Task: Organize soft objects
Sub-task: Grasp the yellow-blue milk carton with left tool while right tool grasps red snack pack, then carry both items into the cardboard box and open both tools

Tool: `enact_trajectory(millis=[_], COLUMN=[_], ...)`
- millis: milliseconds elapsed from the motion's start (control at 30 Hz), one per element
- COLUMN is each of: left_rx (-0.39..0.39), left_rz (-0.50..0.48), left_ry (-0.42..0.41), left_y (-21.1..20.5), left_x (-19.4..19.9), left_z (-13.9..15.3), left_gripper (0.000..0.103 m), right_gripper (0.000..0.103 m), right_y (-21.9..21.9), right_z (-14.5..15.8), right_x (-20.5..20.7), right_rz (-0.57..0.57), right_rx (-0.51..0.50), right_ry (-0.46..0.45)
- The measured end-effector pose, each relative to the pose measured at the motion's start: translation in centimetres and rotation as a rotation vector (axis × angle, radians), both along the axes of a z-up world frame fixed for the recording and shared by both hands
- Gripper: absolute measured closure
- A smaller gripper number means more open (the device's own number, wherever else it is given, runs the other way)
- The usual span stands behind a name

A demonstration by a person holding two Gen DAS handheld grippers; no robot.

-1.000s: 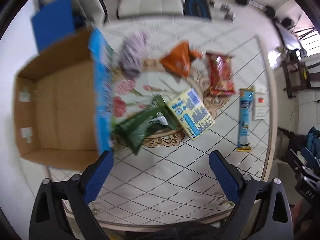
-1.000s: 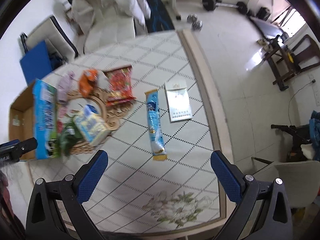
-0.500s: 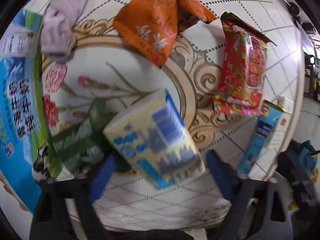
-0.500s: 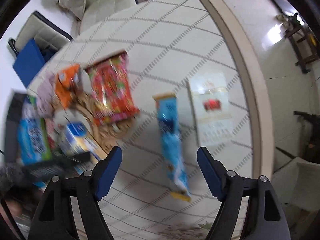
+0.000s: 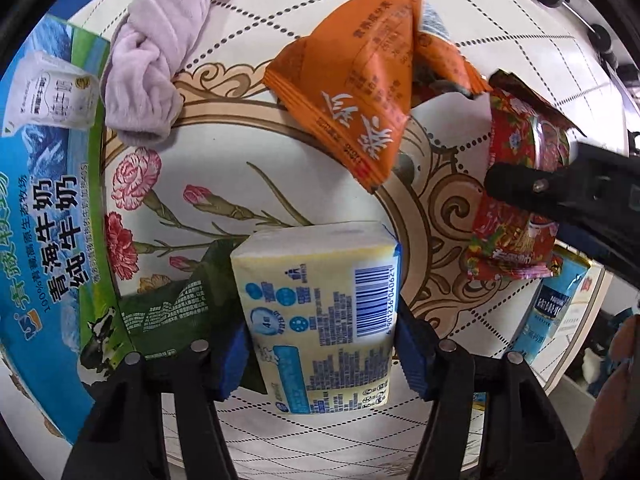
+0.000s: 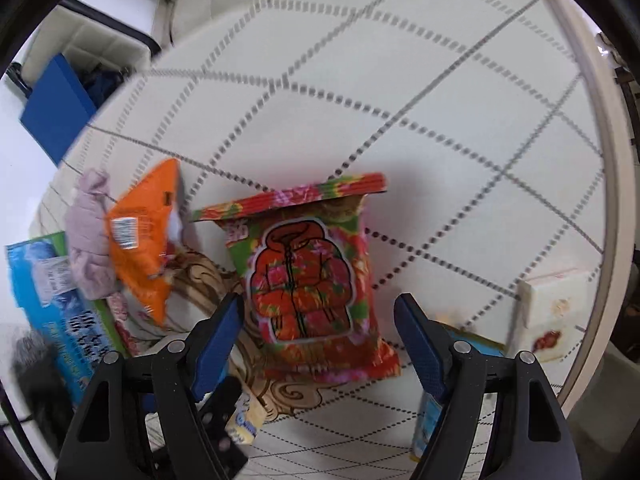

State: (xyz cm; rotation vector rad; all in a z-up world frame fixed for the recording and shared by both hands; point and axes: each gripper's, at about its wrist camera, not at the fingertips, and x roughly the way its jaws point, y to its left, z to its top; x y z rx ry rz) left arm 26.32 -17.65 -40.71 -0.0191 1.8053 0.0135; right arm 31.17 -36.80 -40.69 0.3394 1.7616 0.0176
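My left gripper [image 5: 320, 344] has its blue pads on both sides of a yellow tissue pack [image 5: 320, 304] that lies on the table, partly over a dark green bag [image 5: 168, 308]. My right gripper [image 6: 318, 332] is open and straddles the lower part of a red floral snack bag [image 6: 308, 280]; it also shows as a dark body over that bag in the left wrist view [image 5: 516, 204]. An orange bag [image 5: 360, 84] and a pink cloth [image 5: 156, 60] lie further back.
A blue milk carton box [image 5: 44, 208] stands along the left. A light blue packet [image 5: 552, 304] and a white box [image 6: 556, 312] lie at the right near the table's rim [image 6: 608, 160]. A blue panel [image 6: 56, 112] stands beyond the table.
Both grippers came down close to the table. The left jaws closed in around the yellow tissue pack. The right gripper shifted left from the light blue packet to over the red floral bag.
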Motion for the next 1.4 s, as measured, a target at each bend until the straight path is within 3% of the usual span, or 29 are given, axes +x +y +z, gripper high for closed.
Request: enact_trajectory(millis=[33, 100, 233, 500, 700, 767, 867, 1033, 1233, 1400], left_rx=[0.006, 0.008, -0.009, -0.117, -0.156, -0.149, -0.12, -0.036, 0.004, 0.028], left_rz=[-0.007, -0.027, -0.054, -0.066, -0.069, -0.075, -0.075, -0.053, -0.021, -0.033], left_ry=[-0.006, -0.025, -0.062, -0.165, -0.274, -0.315, -0.362, -0.389, -0.34, -0.274], left_y=[-0.7, -1.4, -2.3, -2.5, 1.4, 3.6, 7.7, 15.4, 23.4, 28.1], left_x=[0.1, -0.4, -1.0, -4.3, -4.2, -4.3, -3.8, -2.4, -0.1, 2.9], left_z=[0.3, 1.1, 3.4, 11.0, 18.2, 21.4, 23.6, 24.9, 22.9, 18.7], left_gripper=[0.042, 0.042, 0.043, 0.042, 0.042, 0.042, 0.042, 0.042, 0.042, 0.042], right_gripper=[0.052, 0.054, 0.056, 0.056, 0.056, 0.056, 0.056, 0.056, 0.056, 0.056], right_y=[0.2, -0.4, -1.8, -5.2, -2.7, -0.3, 5.3, 15.3, 25.9, 31.7], right_z=[0.1, 0.6, 2.1, 8.5, 13.9, 15.3, 17.7, 20.4, 19.4, 15.8], right_x=[0.1, -0.4, -2.2, -8.5, -10.5, -10.4, -10.4, -8.9, -5.7, -2.4], right_rz=[0.007, -0.003, -0.009, -0.025, 0.001, 0.023, 0.065, 0.119, 0.163, 0.174], right_rx=[-0.002, -0.004, -0.007, 0.037, 0.095, 0.114, 0.156, 0.203, 0.194, 0.146], right_ry=[-0.002, 0.006, -0.012, -0.093, -0.167, -0.192, -0.234, -0.279, -0.244, -0.191])
